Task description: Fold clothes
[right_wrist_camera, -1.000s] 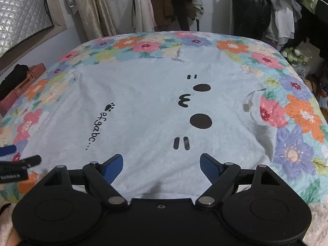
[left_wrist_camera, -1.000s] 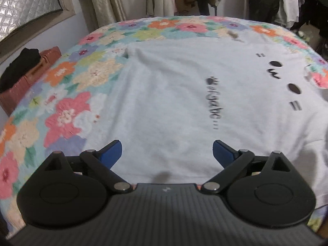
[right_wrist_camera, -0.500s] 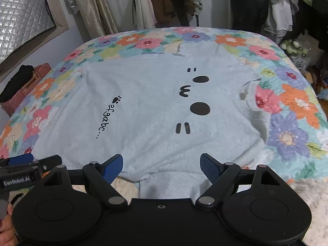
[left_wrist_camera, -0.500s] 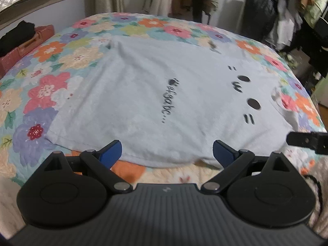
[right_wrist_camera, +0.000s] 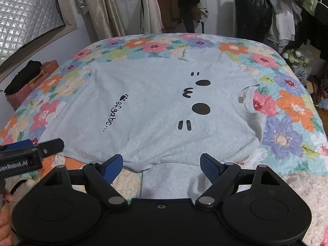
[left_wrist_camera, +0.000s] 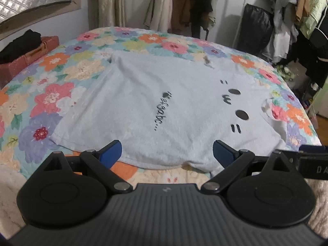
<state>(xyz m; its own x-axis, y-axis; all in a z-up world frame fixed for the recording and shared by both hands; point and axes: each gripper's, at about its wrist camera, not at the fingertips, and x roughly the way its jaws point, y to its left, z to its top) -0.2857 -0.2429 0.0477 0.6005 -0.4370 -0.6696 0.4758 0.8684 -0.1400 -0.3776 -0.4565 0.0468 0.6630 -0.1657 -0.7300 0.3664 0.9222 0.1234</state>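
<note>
Bedroom surroundings

A floral quilt (right_wrist_camera: pixel 287 106) covers the bed; at the left edge a black bundle (right_wrist_camera: pixel 26 75) lies on a reddish-brown case (right_wrist_camera: pixel 30 90). Hanging garments (right_wrist_camera: pixel 170 10) fill the top, beige curtain (right_wrist_camera: pixel 98 10) upper left, white flowers (right_wrist_camera: pixel 295 56) far right.

The shirt (right_wrist_camera: pixel 155 102) is soft, fuzzy cloth. The bed cover (right_wrist_camera: pixel 287 106) is bumpy quilted cloth. The fingers (right_wrist_camera: pixel 209 167) have ridged blue pads.
</note>
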